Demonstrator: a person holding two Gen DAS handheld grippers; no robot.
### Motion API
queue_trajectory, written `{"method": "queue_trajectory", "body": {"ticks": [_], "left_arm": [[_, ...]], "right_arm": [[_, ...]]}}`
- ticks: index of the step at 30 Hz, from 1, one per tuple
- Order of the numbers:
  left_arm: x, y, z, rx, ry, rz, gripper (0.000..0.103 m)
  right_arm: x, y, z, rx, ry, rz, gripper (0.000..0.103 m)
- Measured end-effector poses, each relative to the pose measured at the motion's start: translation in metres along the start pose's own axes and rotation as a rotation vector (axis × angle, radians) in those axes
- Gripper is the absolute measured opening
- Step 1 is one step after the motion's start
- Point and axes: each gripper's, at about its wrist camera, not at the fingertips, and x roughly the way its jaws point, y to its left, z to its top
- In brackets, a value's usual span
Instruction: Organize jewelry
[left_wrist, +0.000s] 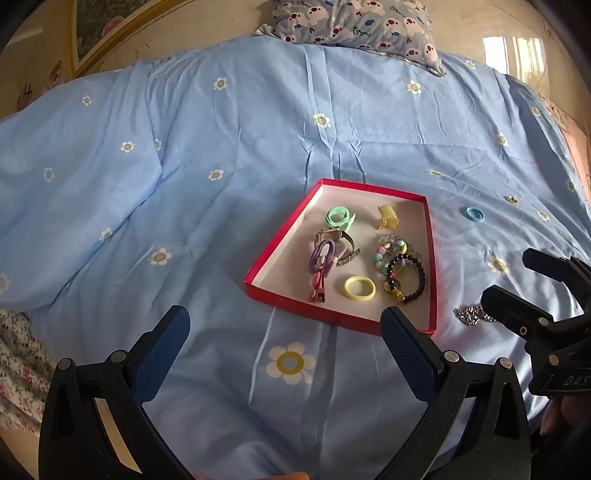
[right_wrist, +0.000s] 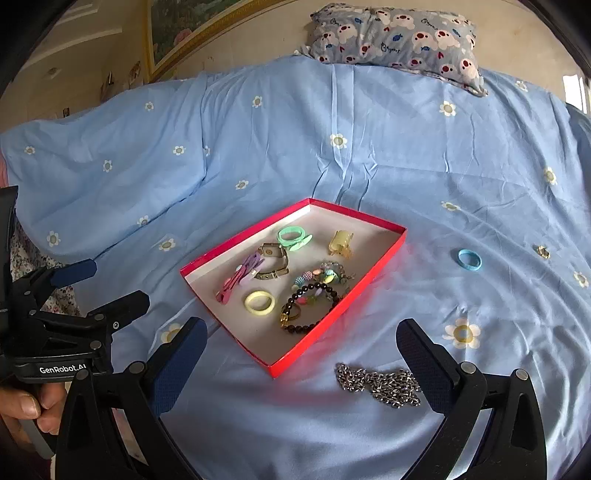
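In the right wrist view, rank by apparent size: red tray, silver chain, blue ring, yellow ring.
1. red tray
2. silver chain, though it lies nearest the camera, which inflates it
3. yellow ring and blue ring: they look alike, so I won't rank them.

There is one red box (right_wrist: 373, 275) on the bed (right_wrist: 406, 155). Inside it are two hair ties, one green (right_wrist: 291, 235) and one yellow (right_wrist: 259, 302). A third one (the blue hair tie (right_wrist: 469, 260)) lies outside. There are two bead bracelets, one black (right_wrist: 308, 308) and one colorful (right_wrist: 323, 277), one watch (right_wrist: 275, 260), one yellow clip (right_wrist: 340, 242), one silver chain (right_wrist: 380, 384) and one pillow (right_wrist: 397, 38).
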Motion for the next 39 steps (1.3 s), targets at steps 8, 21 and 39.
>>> {"method": "queue_trajectory", "body": {"ticks": [8, 21, 39], "left_arm": [[-0.0068, 0.0011, 0.0010, -0.007, -0.024, -0.003, 0.103], [-0.0070, -0.0003, -0.0009, -0.006, -0.021, -0.003, 0.103], [-0.0015, -0.0005, -0.0032, -0.003, -0.012, -0.009, 0.103]], "right_arm": [[-0.0089, 0.0033, 0.0040, -0.005, -0.035, -0.007, 0.103], [-0.0049, 0.0054, 0.0017, -0.004, -0.009, 0.001, 0.103], [-0.0005, 0.0048, -0.0002, 0.000, 0.006, 0.007, 0.103]]}}
